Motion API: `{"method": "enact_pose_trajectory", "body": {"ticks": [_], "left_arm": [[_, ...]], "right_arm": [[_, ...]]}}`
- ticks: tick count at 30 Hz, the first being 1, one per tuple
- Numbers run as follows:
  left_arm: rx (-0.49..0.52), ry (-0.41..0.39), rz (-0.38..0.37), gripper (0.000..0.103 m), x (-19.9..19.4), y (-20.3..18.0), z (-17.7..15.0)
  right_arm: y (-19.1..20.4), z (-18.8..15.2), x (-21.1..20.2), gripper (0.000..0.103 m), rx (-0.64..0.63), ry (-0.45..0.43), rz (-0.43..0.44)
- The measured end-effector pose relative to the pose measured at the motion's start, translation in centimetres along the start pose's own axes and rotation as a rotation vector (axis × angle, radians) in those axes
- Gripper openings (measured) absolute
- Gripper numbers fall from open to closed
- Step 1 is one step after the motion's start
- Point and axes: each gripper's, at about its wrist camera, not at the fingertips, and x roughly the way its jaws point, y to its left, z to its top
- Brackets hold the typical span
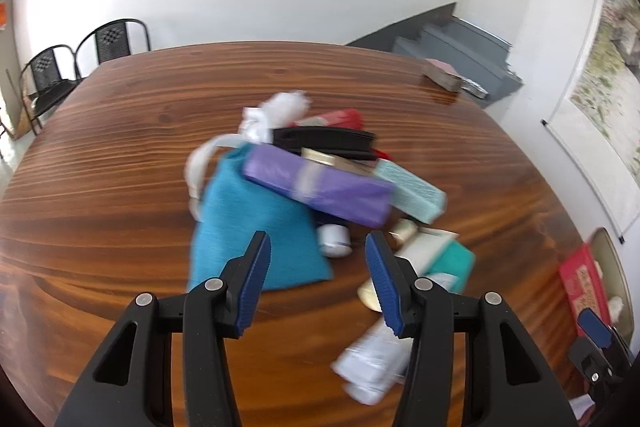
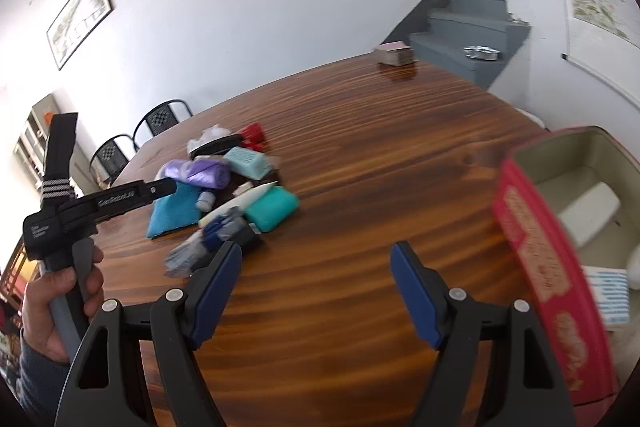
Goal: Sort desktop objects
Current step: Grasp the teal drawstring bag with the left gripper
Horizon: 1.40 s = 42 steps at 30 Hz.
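Broad oval table [image 1: 120, 187] of glossy, streaky brown wood, under plain white walls. At its right edge, a red rectangular tin box [image 2: 536, 243], pale inside. Mid-table, a jumbled heap: flat teal cloth pouch [image 1: 248, 223], crinkled purple plastic roll [image 1: 320, 187], mint block [image 1: 416, 193], black case [image 1: 328, 141], white tubes, small round jar [image 1: 335, 241]. Left gripper [image 1: 318, 241] above the heap, ribbed blue pads parted, empty. Right gripper [image 2: 316, 251] over bare wood, fingers spread wide, empty.
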Motion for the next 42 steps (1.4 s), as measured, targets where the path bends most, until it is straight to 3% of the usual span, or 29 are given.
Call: {"method": "enact_pose_trajectory", "body": {"ticks": [5,14,20,22,28,34,35,37,42], "left_arm": [[-0.061,0.024,0.015,0.053,1.7,3.0,0.6],[-0.075,0.052,-0.006,0.053,4.5,4.2,1.1],[-0.065,0.035,-0.054,0.070,5.2,3.2,1.7],[-0.047,0.048,-0.039,0.079,5.7,2.5,1.8],[-0.022,0.077,0.040,0.083,7.3,2.0,2.0],[-0.030,0.078,0.063,0.083,7.8,2.7,1.6],[-0.016,0.069,0.074,0.083,7.8,2.7,1.4],[-0.007,0.071,0.070,0.064,7.9,2.7,1.4],[-0.006,0.051,0.056,0.043,6.7,2.7,1.4]], "right_arm": [[1.4,0.0,1.7,0.080,0.006,0.020,0.028],[1.8,-0.5,3.7,0.080,0.004,0.062,0.035],[1.4,-0.4,3.7,0.080,0.022,0.065,0.040],[1.4,-0.4,3.8,0.080,0.021,0.067,0.047],[1.8,-0.6,3.7,0.080,0.002,0.065,0.047],[2.3,-0.9,3.7,0.080,-0.010,0.070,0.047],[2.3,-0.9,3.7,0.080,-0.012,0.070,0.048],[2.6,-0.9,3.7,0.080,-0.017,0.071,0.048],[3.2,-1.0,3.6,0.080,-0.027,0.074,0.058]]}}
